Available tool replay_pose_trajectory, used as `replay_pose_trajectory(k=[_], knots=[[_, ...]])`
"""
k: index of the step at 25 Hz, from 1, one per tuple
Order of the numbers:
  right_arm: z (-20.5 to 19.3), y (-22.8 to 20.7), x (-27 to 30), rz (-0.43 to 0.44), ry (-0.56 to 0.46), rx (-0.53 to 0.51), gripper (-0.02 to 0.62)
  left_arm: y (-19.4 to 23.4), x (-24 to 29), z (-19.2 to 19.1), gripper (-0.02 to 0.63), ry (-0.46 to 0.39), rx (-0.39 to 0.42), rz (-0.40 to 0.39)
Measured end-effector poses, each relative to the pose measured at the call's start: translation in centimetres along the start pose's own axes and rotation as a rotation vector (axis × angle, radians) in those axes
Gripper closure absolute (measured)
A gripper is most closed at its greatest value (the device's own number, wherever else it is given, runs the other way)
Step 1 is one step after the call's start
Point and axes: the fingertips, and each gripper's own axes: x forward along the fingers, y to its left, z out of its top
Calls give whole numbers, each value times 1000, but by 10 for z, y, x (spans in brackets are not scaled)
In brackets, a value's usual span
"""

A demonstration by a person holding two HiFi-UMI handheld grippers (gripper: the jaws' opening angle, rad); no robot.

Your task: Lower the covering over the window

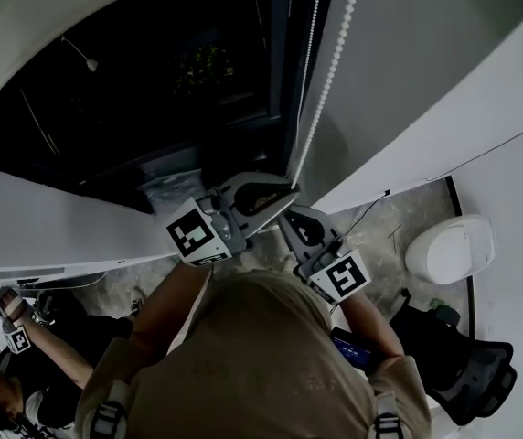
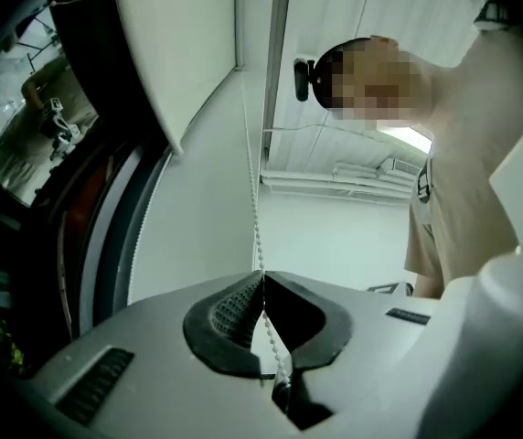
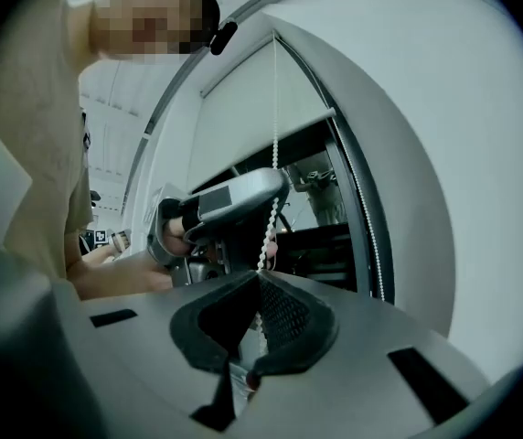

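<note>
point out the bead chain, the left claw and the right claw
bead chain (image 1: 332,69), head view, mid strand above the claws
left claw (image 2: 262,280), left gripper view, between its closed tips
right claw (image 3: 260,278), right gripper view, between its closed tips

Head view: dim, underexposed. Window pane (image 1: 152,90), 9 to 12 o'clock, is near black. White wall (image 1: 408,53) renders flat grey, no hard shadows. Bead cord (image 1: 330,71) at 1 o'clock is the brightest item. Heavy fisheye, straight edges bow toward the rim.
Left gripper view: brighter, lit by a ceiling fixture (image 2: 408,137) at 2 o'clock, slightly blown out. The 9 o'clock edge falls to black.
Right gripper view: black vignette round the rim, strongest 3 to 6 o'clock. Bright ceiling (image 3: 106,126) at 10 o'clock.
Jaws in both gripper views look slightly soft at close range.
</note>
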Motion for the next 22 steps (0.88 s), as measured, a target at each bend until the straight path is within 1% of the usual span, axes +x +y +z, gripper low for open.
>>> replay_pose_trajectory(k=[3,5,6,7,8,10,11,12,14,16,17,18,20,21,22], knots=[[11,-3,-10,-49,-63,-73,585,4,-5,-7,589,-8,29,41],[32,-8,-20,-66,-147,-80,385,12,-15,-20,591,18,45,76],[45,-10,-23,-63,-188,-71,380,12,-19,-31,591,53,46,78],[56,-10,-22,-55,-212,-72,380,8,-21,-46,591,94,40,69],[62,-8,-18,-46,-216,-84,381,1,-23,-61,591,128,26,53],[65,-4,-9,-37,-183,-118,406,-17,-25,-85,591,155,-19,23],[64,-2,-4,-39,-164,-131,465,-24,-26,-90,591,153,-42,17],[64,-2,-1,-45,-150,-137,561,-27,-28,-92,591,148,-59,18],[64,-2,2,-56,-133,-127,584,-28,-34,-90,591,143,-60,22],[58,-5,0,-62,-123,-100,586,-23,-46,-80,588,110,-44,23],[49,-7,0,-60,-108,-85,588,-18,-52,-71,473,70,-46,27],[36,-9,0,-53,-80,-72,588,-11,-57,-58,406,20,-43,29],[10,-8,3,-38,-19,-47,588,-2,-54,-24,400,-63,-2,18],[4,-6,5,-31,-4,-39,588,0,-45,-9,400,-80,16,7],[2,-4,6,-23,-1,-40,588,1,-33,3,402,-78,26,1]])
